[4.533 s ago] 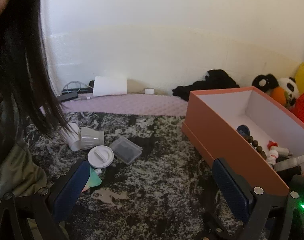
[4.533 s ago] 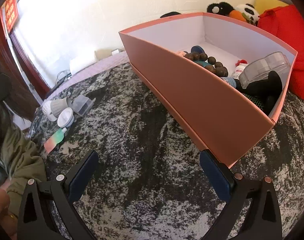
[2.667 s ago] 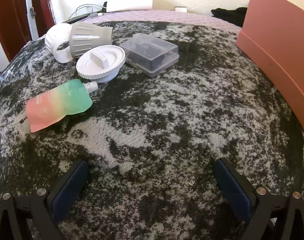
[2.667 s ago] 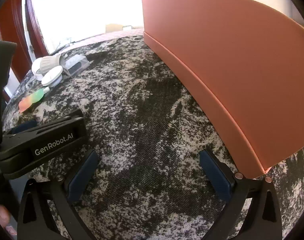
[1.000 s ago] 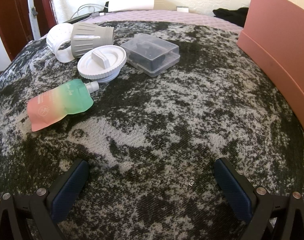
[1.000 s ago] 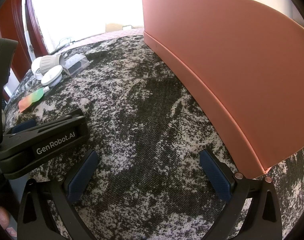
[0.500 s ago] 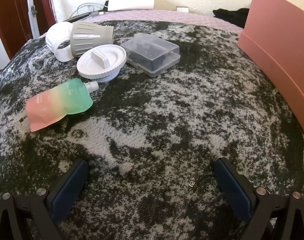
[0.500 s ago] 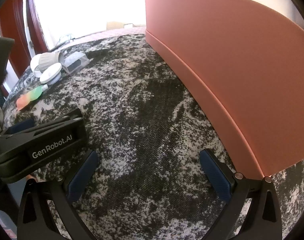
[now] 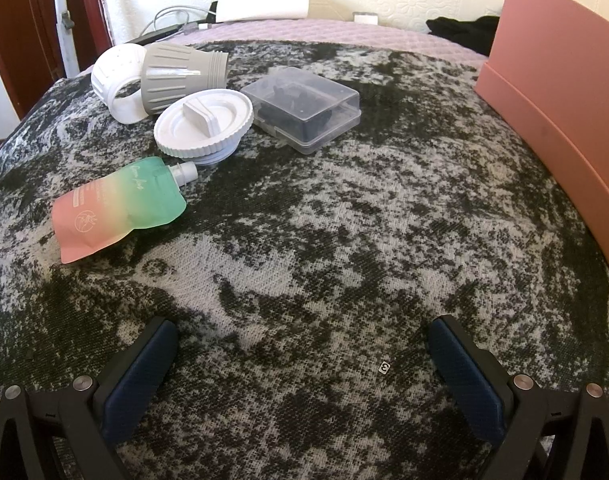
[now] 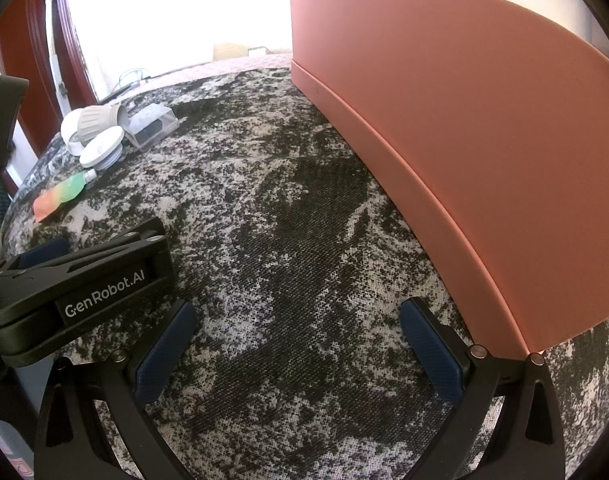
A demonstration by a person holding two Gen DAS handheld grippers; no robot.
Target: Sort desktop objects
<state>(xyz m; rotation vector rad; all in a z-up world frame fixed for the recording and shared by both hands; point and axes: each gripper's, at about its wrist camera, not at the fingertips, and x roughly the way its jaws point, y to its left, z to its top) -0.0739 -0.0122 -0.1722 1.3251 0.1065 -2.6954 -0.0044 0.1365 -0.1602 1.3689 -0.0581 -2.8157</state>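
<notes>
Change: almost nothing has moved over the last second; both wrist views match the ones just before, so I read this as a pause before the next pick, with no item taken yet.
Left gripper: my left gripper (image 9: 302, 354) sits low over the mottled black-and-white cloth (image 9: 344, 240), jaws spread wide, nothing between them.
Right gripper: my right gripper (image 10: 298, 342) is just as wide and empty, parked close beside the near wall of the pink box (image 10: 484, 152).
Items left to sort: a cluster lies well ahead and to the left of my left gripper. The gradient pouch (image 9: 118, 208) lies flat and nearest; the white ribbed lid (image 9: 203, 122) is just past its spout; the clear plastic case (image 9: 304, 108) sits just beside the lid; the grey ribbed cup (image 9: 182, 76) lies on its side against the white perforated cup (image 9: 114, 80).
Meaning for the task: I judge four or five things remain outside the box, and the pouch looks like the easiest first reach.
Surroundings: cables and a white block (image 9: 262, 4) rest on the pink quilted strip behind the cloth; a dark garment (image 9: 460, 28) lies near the box's far corner.
Obstructions: the path to the cluster is bare cloth. The box wall is tall, so I would need to lift clear of its rim. My left tool's body (image 10: 84, 288) crowds the right gripper's left side.
</notes>
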